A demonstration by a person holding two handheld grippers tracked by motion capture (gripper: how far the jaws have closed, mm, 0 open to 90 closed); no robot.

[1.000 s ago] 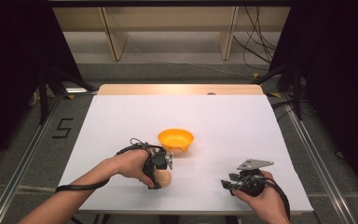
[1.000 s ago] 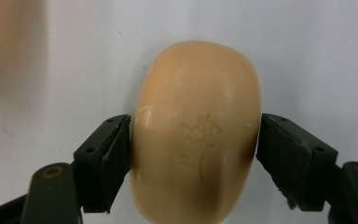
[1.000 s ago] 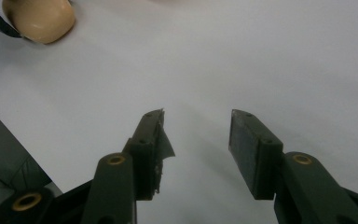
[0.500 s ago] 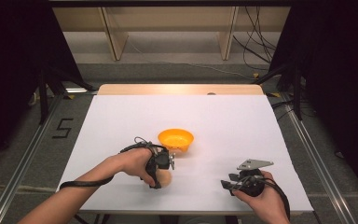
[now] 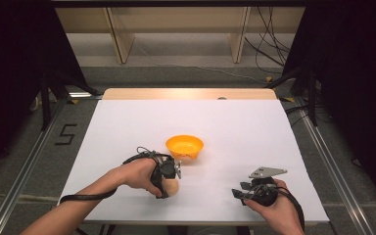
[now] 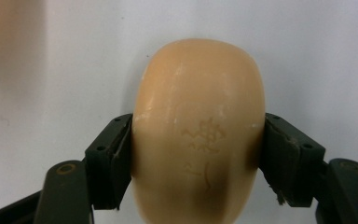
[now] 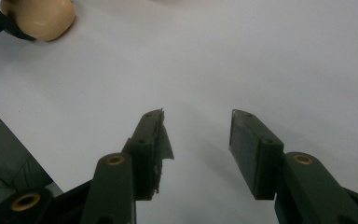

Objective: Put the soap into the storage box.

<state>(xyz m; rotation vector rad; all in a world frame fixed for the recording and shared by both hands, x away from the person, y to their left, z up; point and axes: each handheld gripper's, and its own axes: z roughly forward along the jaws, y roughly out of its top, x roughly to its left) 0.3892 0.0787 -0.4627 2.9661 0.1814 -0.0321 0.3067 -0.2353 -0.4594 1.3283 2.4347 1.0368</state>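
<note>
Soap bar point(image 6: 198, 135): clamped in left hand-held gripper point(image 5: 168, 177), position unchanged on tabletop point(image 5: 235, 122); right hand-held gripper point(image 7: 196, 140) wide, empty.

high view: above near edge, facing forward-down over whole tabletop point(image 5: 235, 122) | left gripper view: close, down on soap bar point(image 6: 199, 130) | right gripper view: low across tabletop, shares that bar

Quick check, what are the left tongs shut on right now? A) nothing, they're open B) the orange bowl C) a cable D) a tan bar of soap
D: in the left gripper view both jaws of the left tongs press the sides of the tan soap bar, while the orange bowl sits apart on the white table.
</note>
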